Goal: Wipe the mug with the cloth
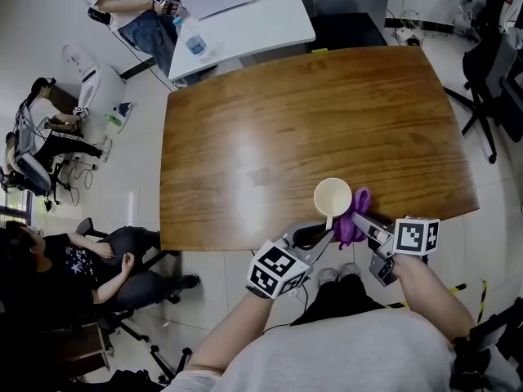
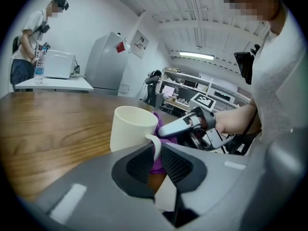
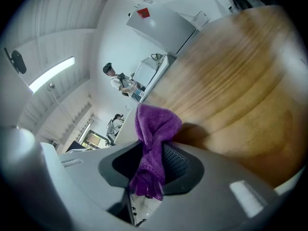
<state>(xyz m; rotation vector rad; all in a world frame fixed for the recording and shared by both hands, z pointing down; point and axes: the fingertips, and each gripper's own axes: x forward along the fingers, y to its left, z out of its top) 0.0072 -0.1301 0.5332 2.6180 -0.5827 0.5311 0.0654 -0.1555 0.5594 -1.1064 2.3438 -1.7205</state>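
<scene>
A cream mug stands upright near the front edge of the wooden table. My left gripper is shut on the mug's handle, with the mug's body just ahead of the jaws. A purple cloth hangs bunched against the mug's right side, and my right gripper is shut on it. In the right gripper view the cloth is pinched between the pads and stands up above them, hiding the mug. The right gripper lies close behind the mug in the left gripper view.
The brown table top stretches wide behind and left of the mug. A white table with a water bottle stands beyond it. Seated people and office chairs are on the floor around.
</scene>
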